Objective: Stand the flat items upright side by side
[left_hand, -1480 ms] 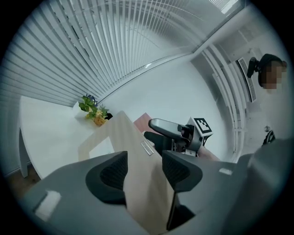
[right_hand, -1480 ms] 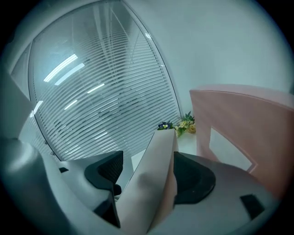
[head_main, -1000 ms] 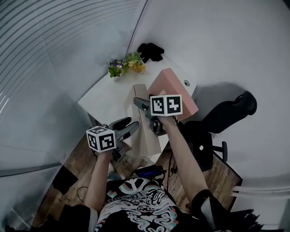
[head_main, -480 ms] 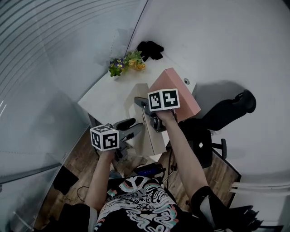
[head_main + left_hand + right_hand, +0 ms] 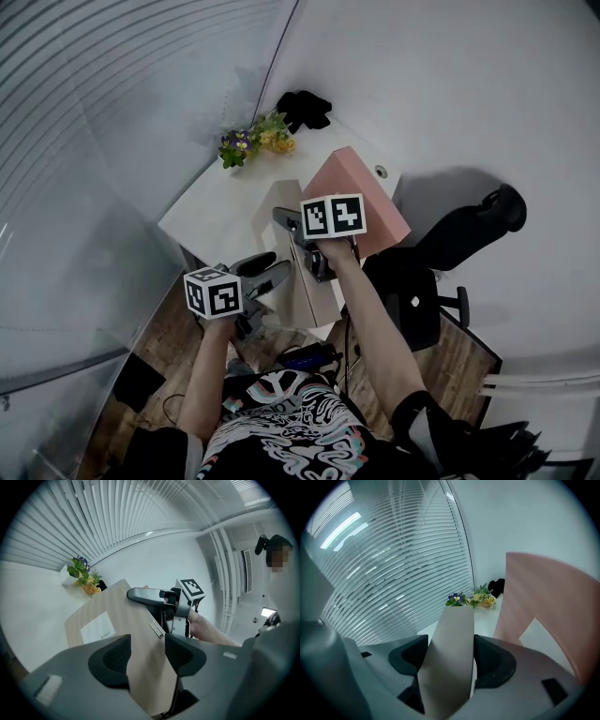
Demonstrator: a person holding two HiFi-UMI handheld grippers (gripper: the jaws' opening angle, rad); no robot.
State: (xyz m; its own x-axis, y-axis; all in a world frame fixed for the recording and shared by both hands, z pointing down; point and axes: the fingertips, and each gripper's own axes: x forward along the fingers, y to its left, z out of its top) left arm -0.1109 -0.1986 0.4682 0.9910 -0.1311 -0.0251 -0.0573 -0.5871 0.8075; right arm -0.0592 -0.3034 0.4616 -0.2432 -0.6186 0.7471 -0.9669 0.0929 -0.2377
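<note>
A flat beige box (image 5: 307, 289) stands on its long edge on the white table (image 5: 216, 211). A flat pink box (image 5: 352, 183) stands just right of it. My left gripper (image 5: 272, 272) points level and is shut on the beige box's near end (image 5: 117, 616), with both pads against its faces. My right gripper (image 5: 298, 242) comes down over the box's top edge (image 5: 452, 653). Its jaws have just been closing with the box between them, the pads close to its faces but not pressing. The pink box (image 5: 553, 606) rises at the right in the right gripper view.
A small pot of flowers (image 5: 248, 141) and a black object (image 5: 305, 108) sit at the table's far corner by the blinds. A black office chair (image 5: 441, 253) stands right of the table. Cables lie on the wooden floor below.
Both grippers stay at the beige box. The right gripper has shifted slightly left and towards me along its top edge. The boxes have not moved.
</note>
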